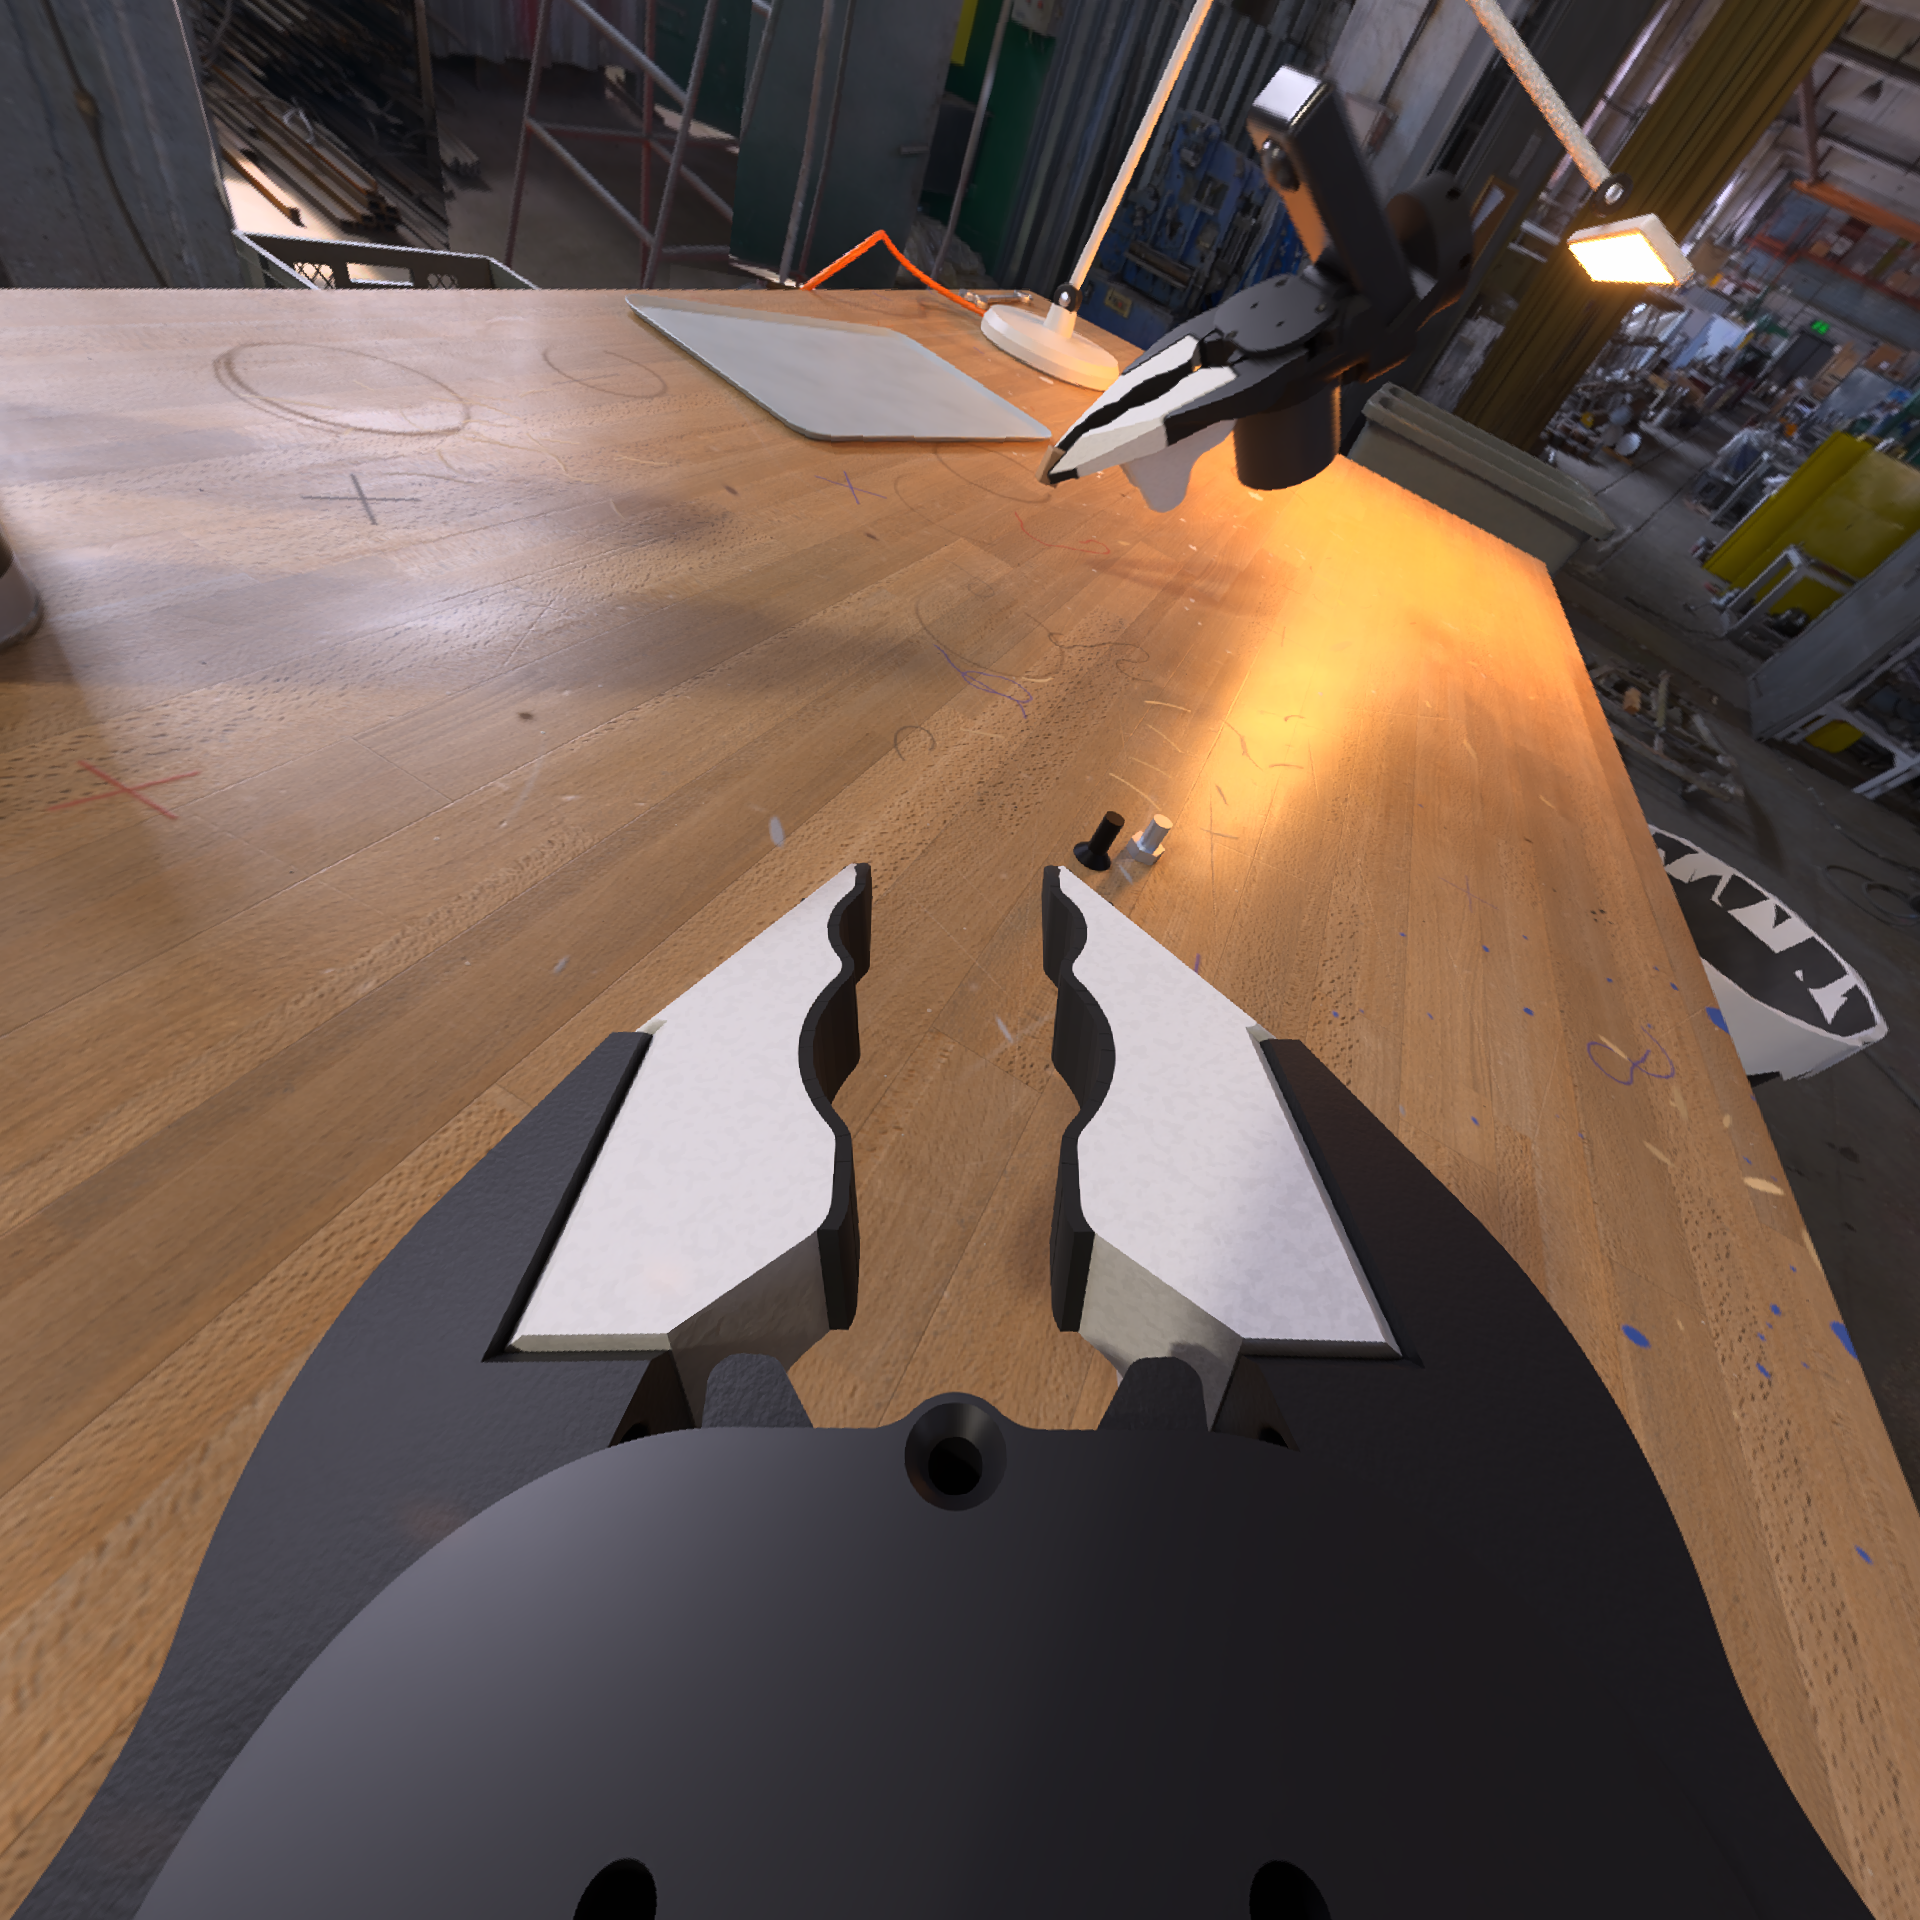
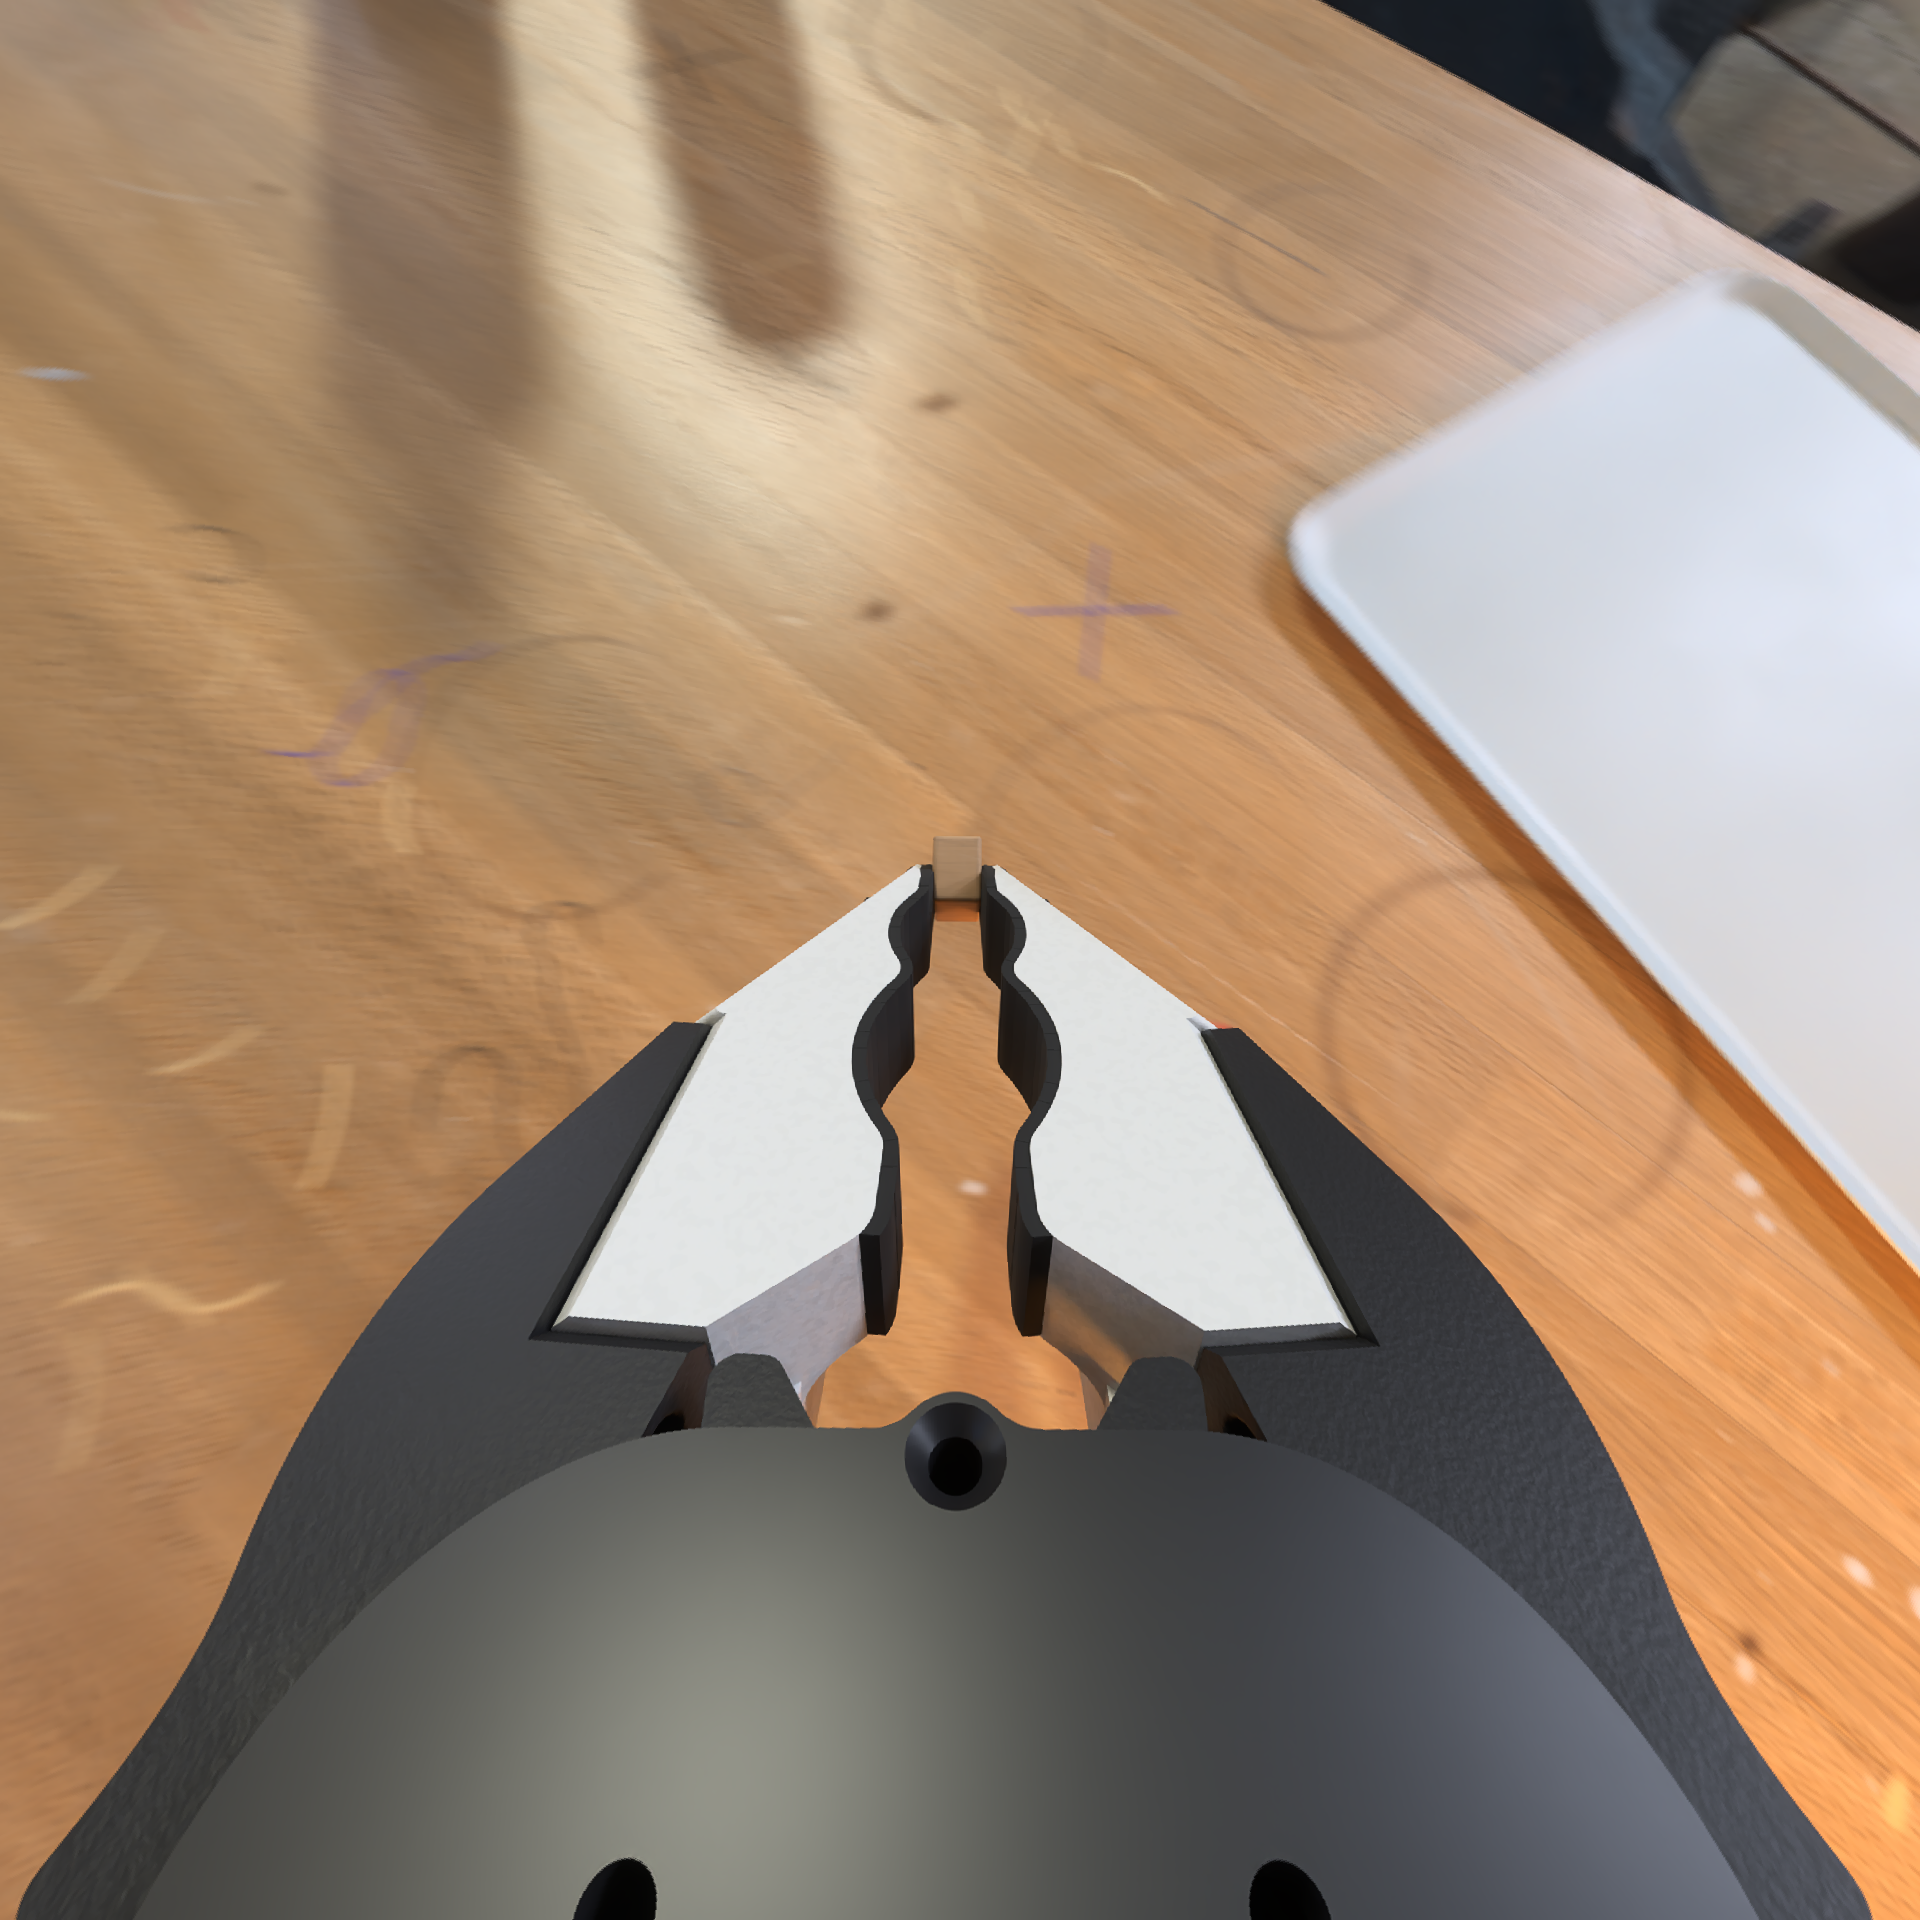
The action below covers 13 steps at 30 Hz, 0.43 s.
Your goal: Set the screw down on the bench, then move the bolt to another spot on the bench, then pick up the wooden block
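Observation:
In the left wrist view my left gripper [image 1: 956,883] is open and empty, low over the wooden bench [image 1: 520,727]. A black screw [image 1: 1099,842] and a silver bolt [image 1: 1146,840] lie side by side on the bench just beyond its right fingertip. My right gripper shows in that view [image 1: 1051,470] at the far right, raised above the bench. In the right wrist view my right gripper [image 2: 956,883] is shut on a small wooden block [image 2: 956,865], held at the fingertips above the bench [image 2: 520,623].
A flat white tray lies on the bench at the back [image 1: 831,374], also at the right of the right wrist view [image 2: 1662,675]. A white desk lamp [image 1: 1049,343] stands behind it with its lit head [image 1: 1621,249] over the right edge. The bench drops off at the right.

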Available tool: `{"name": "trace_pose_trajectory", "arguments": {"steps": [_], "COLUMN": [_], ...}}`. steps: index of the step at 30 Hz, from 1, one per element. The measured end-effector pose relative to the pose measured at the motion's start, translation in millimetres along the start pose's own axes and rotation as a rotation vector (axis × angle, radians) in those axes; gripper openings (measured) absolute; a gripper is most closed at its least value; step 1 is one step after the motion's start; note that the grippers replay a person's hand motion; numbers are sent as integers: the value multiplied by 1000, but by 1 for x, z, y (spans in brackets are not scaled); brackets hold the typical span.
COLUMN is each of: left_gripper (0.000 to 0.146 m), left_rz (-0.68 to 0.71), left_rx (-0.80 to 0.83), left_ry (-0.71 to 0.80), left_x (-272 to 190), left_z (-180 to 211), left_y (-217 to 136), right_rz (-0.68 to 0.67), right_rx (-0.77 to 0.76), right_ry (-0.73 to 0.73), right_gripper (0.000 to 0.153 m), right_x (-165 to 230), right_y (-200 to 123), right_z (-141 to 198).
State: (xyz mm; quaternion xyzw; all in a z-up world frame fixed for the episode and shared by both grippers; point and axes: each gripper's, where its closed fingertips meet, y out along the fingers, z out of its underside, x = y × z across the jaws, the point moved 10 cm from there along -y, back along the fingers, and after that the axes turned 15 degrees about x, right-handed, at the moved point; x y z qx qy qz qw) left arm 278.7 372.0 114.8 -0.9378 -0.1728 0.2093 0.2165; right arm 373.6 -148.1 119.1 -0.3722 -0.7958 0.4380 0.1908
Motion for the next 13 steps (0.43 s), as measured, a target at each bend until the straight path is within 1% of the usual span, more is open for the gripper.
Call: {"name": "trace_pose_trajectory", "arguments": {"steps": [2,4,8,10,13], "left_gripper": [33,33,33,33,33], "left_rz": [1,10,0,-7,-6], "left_rx": [4,10,-1,-10,-13], "left_ry": [7,16,51,66,76], "left_x": [-1,-3,-6,-6,-7], "left_z": [0,0,1,1,2], "left_y": [1,3,4,3,3], "right_rz": [-80,-212,-362,-388,-320], "right_rx": [7,45,127,175,199], "right_ry": [-51,-136,-320,-393,-473], "right_gripper": [8,8,8,8,8], "right_x": [32,72,157,190,214], "right_y": [-6,-3,24,42,58], "right_z": [-15,-30,-46,-47,-45]}}
